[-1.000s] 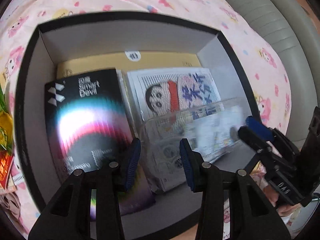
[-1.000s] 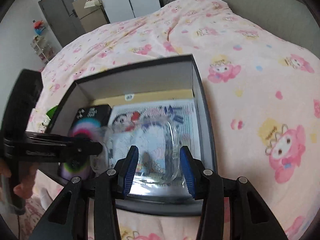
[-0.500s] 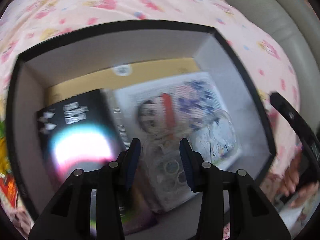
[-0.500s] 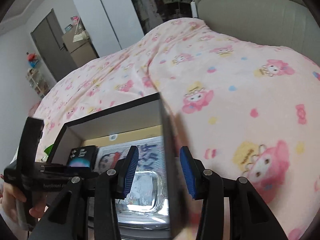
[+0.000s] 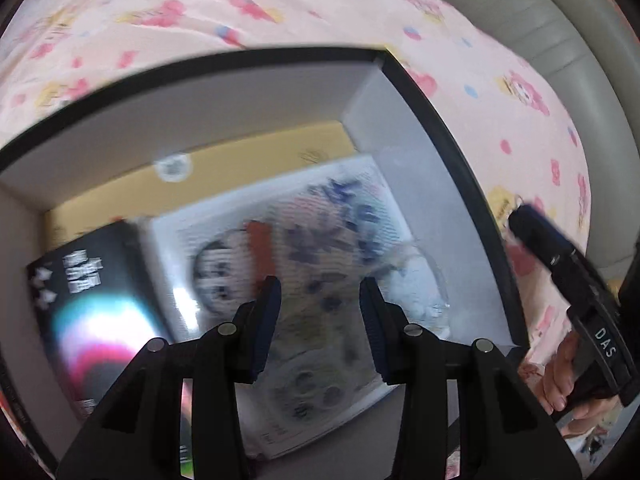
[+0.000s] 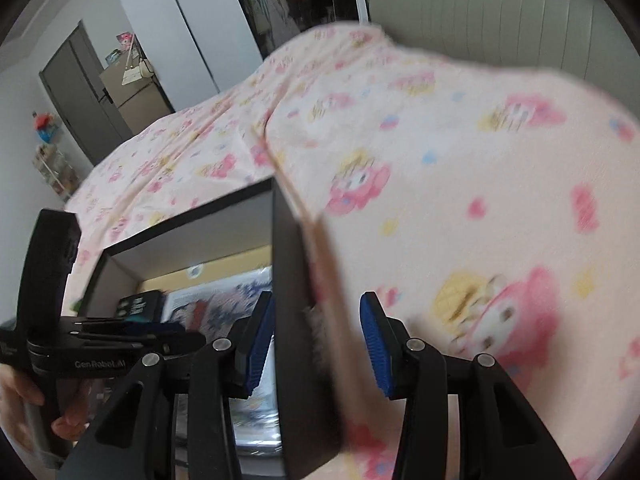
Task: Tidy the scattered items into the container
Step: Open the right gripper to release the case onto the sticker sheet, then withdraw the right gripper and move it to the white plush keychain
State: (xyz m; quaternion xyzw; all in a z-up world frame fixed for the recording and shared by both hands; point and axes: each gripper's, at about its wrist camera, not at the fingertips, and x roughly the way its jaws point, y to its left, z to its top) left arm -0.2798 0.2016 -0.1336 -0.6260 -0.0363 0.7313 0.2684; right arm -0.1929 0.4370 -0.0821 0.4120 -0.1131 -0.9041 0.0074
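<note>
Both jaws are held apart, empty: the left gripper (image 5: 320,320) above the box (image 5: 448,136), the right gripper (image 6: 316,336) astride its side wall; a snag is risked.

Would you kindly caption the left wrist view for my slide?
Open left claw hovers over the black box holding a cartoon packet on a pink bedspread.

The right gripper (image 6: 316,338) stood open, its jaws straddling, seemingly without contact, the black box's (image 6: 298,320) right wall on the pink bedspread (image 6: 460,184).
</note>
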